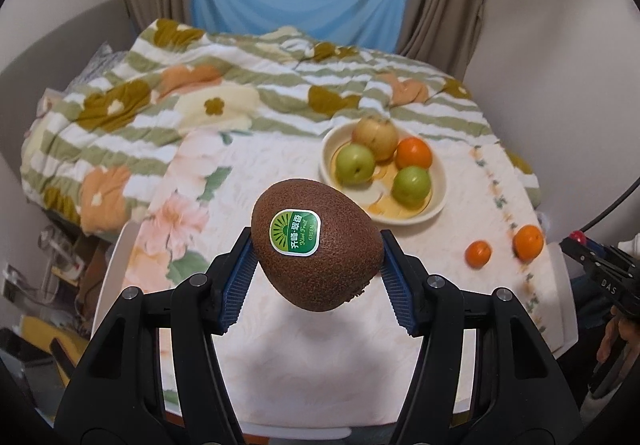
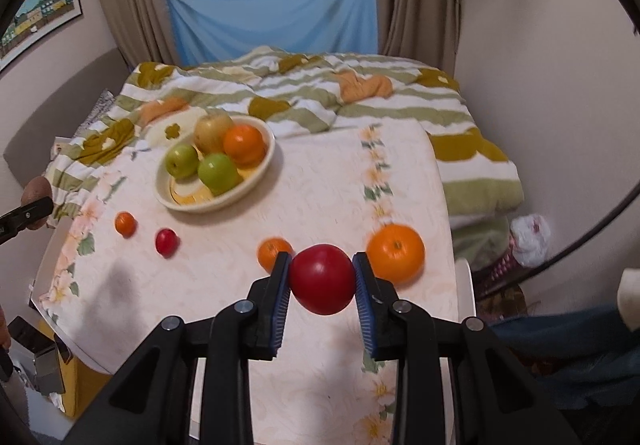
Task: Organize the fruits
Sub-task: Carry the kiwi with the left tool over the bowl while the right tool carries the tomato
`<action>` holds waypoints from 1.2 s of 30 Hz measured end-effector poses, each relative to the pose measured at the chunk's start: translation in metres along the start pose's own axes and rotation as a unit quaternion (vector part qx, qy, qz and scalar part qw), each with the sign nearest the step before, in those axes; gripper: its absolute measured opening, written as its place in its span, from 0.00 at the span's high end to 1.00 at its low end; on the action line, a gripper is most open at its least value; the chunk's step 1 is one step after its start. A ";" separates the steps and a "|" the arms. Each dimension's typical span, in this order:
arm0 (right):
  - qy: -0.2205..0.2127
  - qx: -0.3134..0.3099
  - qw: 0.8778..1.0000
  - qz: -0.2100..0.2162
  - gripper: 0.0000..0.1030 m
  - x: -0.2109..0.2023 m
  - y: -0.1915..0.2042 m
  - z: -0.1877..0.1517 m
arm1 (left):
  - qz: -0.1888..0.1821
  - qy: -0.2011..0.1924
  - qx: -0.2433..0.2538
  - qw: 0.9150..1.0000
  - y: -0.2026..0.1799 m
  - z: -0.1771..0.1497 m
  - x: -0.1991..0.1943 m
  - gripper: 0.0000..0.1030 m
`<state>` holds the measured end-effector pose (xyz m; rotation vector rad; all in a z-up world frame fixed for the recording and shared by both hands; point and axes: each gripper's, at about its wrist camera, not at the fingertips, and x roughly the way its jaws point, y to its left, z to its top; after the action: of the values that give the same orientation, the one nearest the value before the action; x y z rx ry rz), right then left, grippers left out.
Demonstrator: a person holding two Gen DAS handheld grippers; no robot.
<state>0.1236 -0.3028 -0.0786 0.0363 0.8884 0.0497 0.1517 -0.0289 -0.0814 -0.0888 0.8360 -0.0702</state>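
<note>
Kiwi (image 1: 316,249), green sticker up, clamped between pads of left gripper (image 1: 316,251), lifted clear of table (image 1: 280,345). Right gripper (image 2: 322,279) pinches a red fruit (image 2: 322,279), also off the surface. Table wears a pale floral cloth (image 2: 320,197). Cream bowl (image 2: 256,187) on it holds two green apples, a yellow one, an orange. Loose on cloth: large orange (image 2: 396,253), two small oranges, small red fruit (image 2: 166,242). Beyond: rumpled striped quilt (image 2: 360,101), blue sheet (image 2: 276,17) across window, beige curtains, framed picture (image 2: 38,11).

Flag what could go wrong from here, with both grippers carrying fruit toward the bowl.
The bowl already holds four fruits, so added ones may roll out. The left gripper pinches the kiwi near its ends; it could pivot and slip. The right gripper's red fruit is smooth and round.
</note>
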 end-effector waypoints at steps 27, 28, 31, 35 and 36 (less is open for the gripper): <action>0.010 0.013 1.000 0.011 0.72 0.085 0.041 0.095 | -0.077 0.048 0.086 0.992 -0.022 0.115 0.151 0.35; 0.013 0.015 1.000 0.010 0.72 0.090 0.042 0.097 | -0.079 0.053 0.087 0.992 -0.021 0.117 0.158 0.35; 0.021 0.022 1.000 0.007 0.72 0.104 0.045 0.101 | -0.090 0.072 0.089 0.989 -0.019 0.123 0.183 0.35; 0.029 0.035 0.999 0.001 0.72 0.118 0.045 0.105 | -0.106 0.098 0.087 0.986 -0.020 0.126 0.207 0.35; 0.031 0.037 0.999 -0.001 0.72 0.120 0.045 0.105 | -0.112 0.106 0.087 0.984 -0.021 0.126 0.214 0.35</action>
<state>0.2797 -0.2519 -0.1027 0.1041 0.9518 0.0169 0.3877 -0.0642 -0.1525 -0.0092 1.0259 -0.3689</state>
